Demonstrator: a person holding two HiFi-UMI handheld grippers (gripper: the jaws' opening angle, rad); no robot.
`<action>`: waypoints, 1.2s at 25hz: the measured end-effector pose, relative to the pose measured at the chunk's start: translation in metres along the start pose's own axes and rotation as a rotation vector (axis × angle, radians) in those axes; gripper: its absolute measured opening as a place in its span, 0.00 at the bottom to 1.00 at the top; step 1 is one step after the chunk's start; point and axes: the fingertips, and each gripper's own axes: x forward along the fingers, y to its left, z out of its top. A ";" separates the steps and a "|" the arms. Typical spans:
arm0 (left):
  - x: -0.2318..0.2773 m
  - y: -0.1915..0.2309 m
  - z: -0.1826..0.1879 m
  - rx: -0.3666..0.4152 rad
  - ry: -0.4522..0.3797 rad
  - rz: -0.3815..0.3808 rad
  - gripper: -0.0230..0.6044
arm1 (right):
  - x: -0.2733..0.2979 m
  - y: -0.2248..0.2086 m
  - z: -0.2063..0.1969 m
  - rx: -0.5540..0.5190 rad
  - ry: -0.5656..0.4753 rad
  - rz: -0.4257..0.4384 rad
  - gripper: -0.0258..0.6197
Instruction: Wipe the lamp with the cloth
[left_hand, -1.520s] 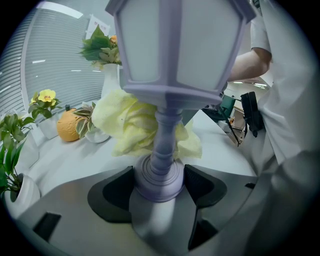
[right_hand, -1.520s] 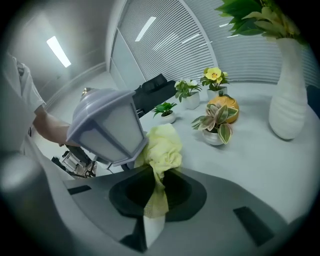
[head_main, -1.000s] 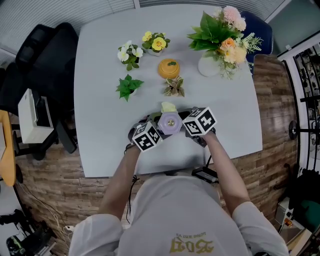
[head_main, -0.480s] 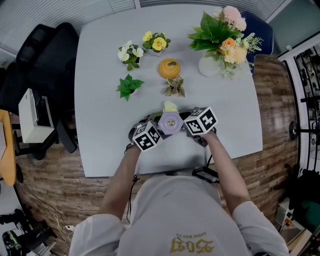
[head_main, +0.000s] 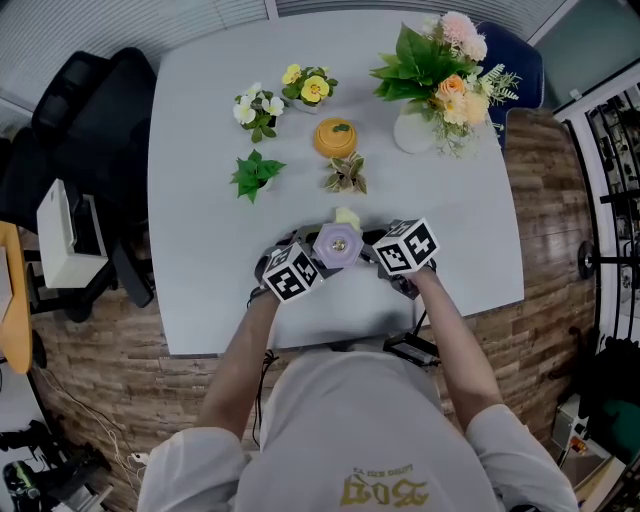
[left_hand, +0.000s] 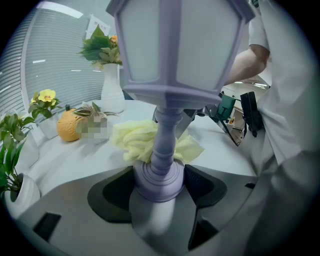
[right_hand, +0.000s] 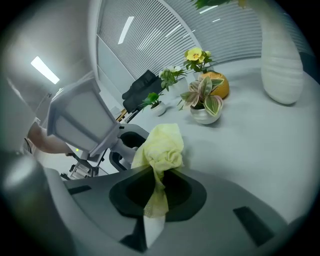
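Over plank floor (head_main: 545, 200), pale grey table (head_main: 200, 300)

Two claws (left_hand: 159, 178) (right_hand: 157, 189), one lamp (head_main: 338, 243), one cloth (head_main: 346, 215), four potted plants (head_main: 258, 106) (head_main: 310, 86) (head_main: 254, 174) (head_main: 347, 173), one orange fruit (head_main: 335, 137), one vase (head_main: 412, 131).

Table (head_main: 200, 150): pale grey, rounded corners, set on a wood-plank floor (head_main: 545, 200).
Black office chair (head_main: 95, 110): placed at the table's left side.
Blue chair (head_main: 525, 65): tucked behind the table's far right corner.
Window blinds (right_hand: 150, 40): slatted, hung beyond the table's far edge.
Ceiling strip light (right_hand: 44, 69): lit, seen overhead.
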 end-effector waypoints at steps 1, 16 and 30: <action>0.000 0.000 0.000 0.000 0.000 0.000 0.54 | 0.000 0.000 -0.001 0.002 0.000 0.001 0.12; -0.001 0.000 0.000 -0.002 0.002 0.001 0.54 | -0.002 0.011 -0.022 0.032 0.031 0.044 0.12; 0.000 0.000 0.000 -0.002 0.003 0.002 0.54 | 0.006 0.022 -0.042 -0.018 0.098 0.045 0.12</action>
